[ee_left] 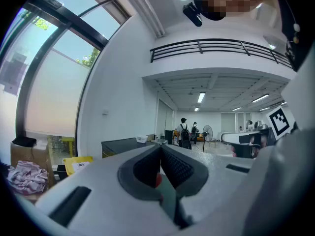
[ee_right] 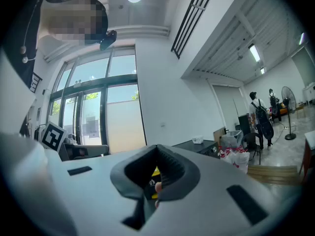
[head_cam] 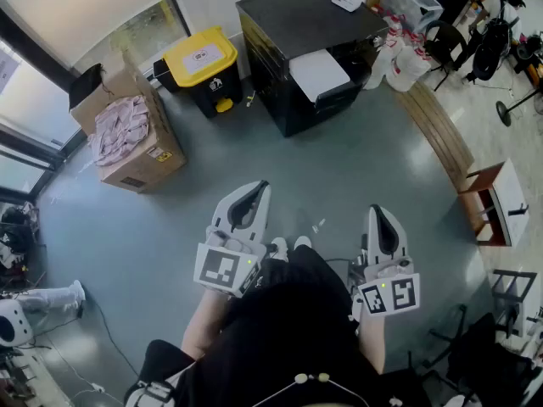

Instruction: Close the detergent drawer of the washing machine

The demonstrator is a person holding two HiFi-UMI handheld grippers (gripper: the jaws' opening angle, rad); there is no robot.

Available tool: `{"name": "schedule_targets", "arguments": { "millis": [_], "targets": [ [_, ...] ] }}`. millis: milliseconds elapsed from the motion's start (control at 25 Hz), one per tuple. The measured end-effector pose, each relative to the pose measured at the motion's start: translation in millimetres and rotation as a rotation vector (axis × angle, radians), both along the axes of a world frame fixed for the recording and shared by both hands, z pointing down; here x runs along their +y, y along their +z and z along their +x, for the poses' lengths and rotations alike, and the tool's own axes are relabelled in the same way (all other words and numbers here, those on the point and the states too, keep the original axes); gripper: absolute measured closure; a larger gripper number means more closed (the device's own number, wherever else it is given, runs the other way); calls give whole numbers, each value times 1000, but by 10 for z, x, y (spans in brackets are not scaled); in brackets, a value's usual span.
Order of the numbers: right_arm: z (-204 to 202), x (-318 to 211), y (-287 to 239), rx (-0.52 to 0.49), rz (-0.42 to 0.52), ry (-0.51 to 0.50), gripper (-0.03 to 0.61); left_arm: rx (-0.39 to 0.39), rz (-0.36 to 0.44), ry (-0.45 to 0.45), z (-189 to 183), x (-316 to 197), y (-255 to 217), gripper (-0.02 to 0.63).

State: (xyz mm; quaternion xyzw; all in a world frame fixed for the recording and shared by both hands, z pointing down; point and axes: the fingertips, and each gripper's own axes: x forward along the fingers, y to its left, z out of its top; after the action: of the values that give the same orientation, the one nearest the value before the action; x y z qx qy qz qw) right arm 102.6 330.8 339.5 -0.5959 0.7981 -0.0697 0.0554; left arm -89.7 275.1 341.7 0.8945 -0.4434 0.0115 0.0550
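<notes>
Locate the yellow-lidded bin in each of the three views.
Head view: the yellow-lidded bin sits upper left, beside the black cabinet.
Left gripper view: the bin is at lower left.
Right gripper view: only a yellow sliver of the bin, just below centre.
Shared landmark: the black cabinet.

Left gripper (head_cam: 257, 188) and right gripper (head_cam: 378, 213) point out side by side over the grey floor (head_cam: 339, 168). Ahead stands a black machine (head_cam: 297, 19), with a yellow-lidded bin (head_cam: 201, 58) and cardboard box (head_cam: 140, 155) to its left.

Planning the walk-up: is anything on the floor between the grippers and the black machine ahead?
Nothing visible: open floor lies between the left gripper, the right gripper and the black machine. The yellow bin stands left of that path.
</notes>
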Motion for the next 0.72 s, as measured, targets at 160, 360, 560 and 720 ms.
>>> {"name": "schedule_targets", "arguments": {
  "millis": [160,360,560,720],
  "targets": [
    [-14,-8,-16,2,-3,0,575,-1,-7,-2,-23,-8,6,607],
    [15,-3,5,3,-3,-1,575,-2,-8,-3,-3,-7,21,609],
    [6,-10,10,-3,-2,-11,575,-1,-7,-3,-1,-3,21,607],
    [-31,-42,-16,-10,5,-36,575,10,3,7,6,-29,-18,607]
  ]
}}
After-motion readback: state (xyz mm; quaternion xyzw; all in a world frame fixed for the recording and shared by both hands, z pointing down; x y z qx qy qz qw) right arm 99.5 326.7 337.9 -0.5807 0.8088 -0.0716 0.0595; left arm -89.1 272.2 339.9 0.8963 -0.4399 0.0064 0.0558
